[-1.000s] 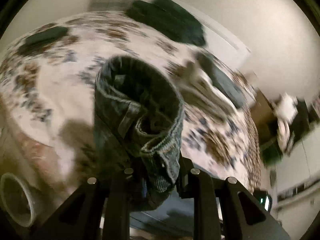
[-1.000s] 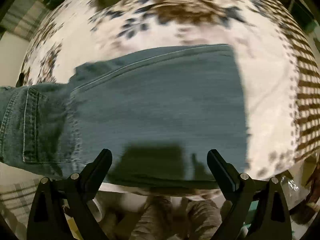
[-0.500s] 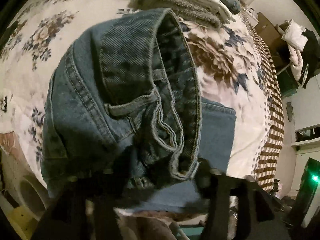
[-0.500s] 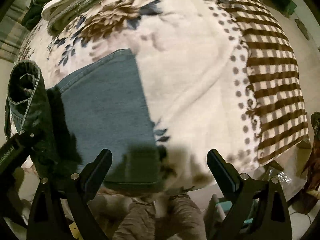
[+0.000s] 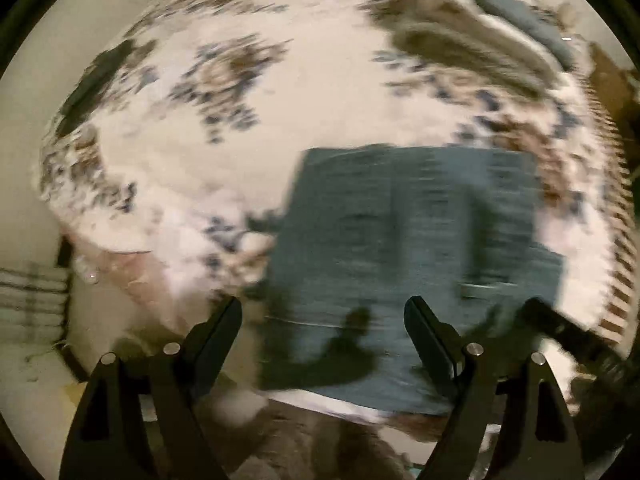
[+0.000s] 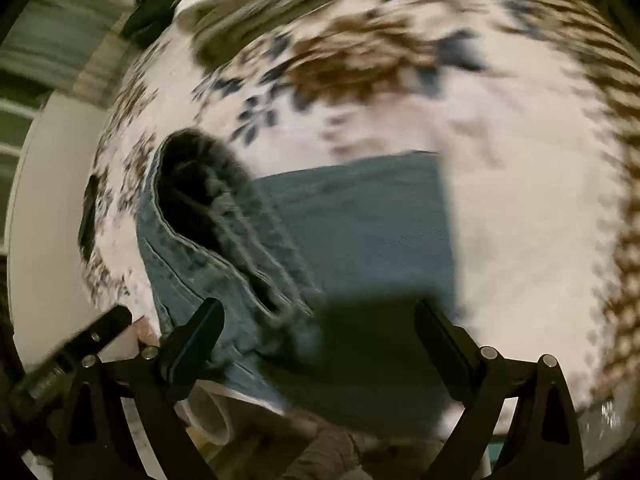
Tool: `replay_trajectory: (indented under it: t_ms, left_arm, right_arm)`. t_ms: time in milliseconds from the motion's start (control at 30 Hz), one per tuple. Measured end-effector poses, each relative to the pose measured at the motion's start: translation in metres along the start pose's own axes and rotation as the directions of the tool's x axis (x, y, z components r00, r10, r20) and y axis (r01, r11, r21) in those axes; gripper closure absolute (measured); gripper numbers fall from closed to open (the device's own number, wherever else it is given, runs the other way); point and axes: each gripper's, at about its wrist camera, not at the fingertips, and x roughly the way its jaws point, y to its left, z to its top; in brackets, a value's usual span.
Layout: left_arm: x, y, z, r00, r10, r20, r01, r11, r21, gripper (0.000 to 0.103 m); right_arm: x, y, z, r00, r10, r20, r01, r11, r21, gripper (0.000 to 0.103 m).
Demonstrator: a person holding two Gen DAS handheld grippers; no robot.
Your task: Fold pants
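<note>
Jeans (image 5: 416,248) are laid folded on the bed, near its front edge, on a floral bedspread (image 5: 328,92). Folded laundry (image 5: 480,36) is stacked at the far side. Left gripper (image 5: 323,322) and right gripper (image 6: 318,328) jaws are spread wide, holding nothing.

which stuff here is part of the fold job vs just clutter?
Job:
jeans, lying on the bed
left gripper, open, empty
right gripper, open, empty

Clutter:
floral blanket under the jeans
folded clothes pile at the far side
</note>
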Motion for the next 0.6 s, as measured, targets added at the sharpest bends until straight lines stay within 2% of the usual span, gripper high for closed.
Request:
replay_trajectory:
  t_ms: [100,167,200,333,367,400,467,500,600]
  left_arm:
    - [0.024,0.018,0.004,0.998,0.062,-0.027,-0.063,0.998,-0.014,0.020]
    - [0.037,0.027,0.006,0.996,0.075,-0.049,-0.076,0.997,-0.023,0.020]
    - [0.040,0.031,0.006,0.996,0.078,-0.054,-0.079,0.996,-0.030,0.020]
    - [0.045,0.037,0.011,0.994,0.096,-0.050,-0.098,0.994,-0.038,0.020]
    - [0.045,0.037,0.011,0.994,0.094,-0.049,-0.096,0.995,-0.040,0.020]
    - [0.044,0.037,0.012,0.994,0.094,-0.049,-0.096,0.995,-0.042,0.020]
    - [0.043,0.035,0.013,0.995,0.088,-0.047,-0.090,0.995,-0.042,0.020]
    - [0.041,0.034,0.013,0.995,0.084,-0.047,-0.085,0.996,-0.040,0.020]
    - [0.032,0.029,0.015,0.997,0.071,-0.037,-0.072,0.997,-0.029,0.020]
  right_arm:
    - [0.033,0.016,0.017,0.998,0.041,-0.045,-0.043,0.998,-0.041,0.005]
    - [0.055,0.028,0.027,0.992,0.100,-0.075,-0.105,0.992,-0.069,0.005]
    - [0.063,0.032,0.032,0.989,0.116,-0.089,-0.123,0.989,-0.080,0.001]
    - [0.081,0.048,0.039,0.988,0.114,-0.107,-0.129,0.981,-0.142,0.003]
    - [0.081,0.050,0.040,0.988,0.118,-0.095,-0.131,0.982,-0.139,0.018]
    - [0.078,0.051,0.040,0.989,0.124,-0.074,-0.133,0.982,-0.135,0.052]
    - [0.073,0.052,0.041,0.995,0.088,-0.047,-0.093,0.987,-0.127,0.072]
    - [0.067,0.052,0.038,0.995,0.097,-0.027,-0.099,0.989,-0.112,0.081]
    - [0.050,0.058,0.029,0.996,0.090,-0.003,-0.090,0.990,-0.104,0.086]
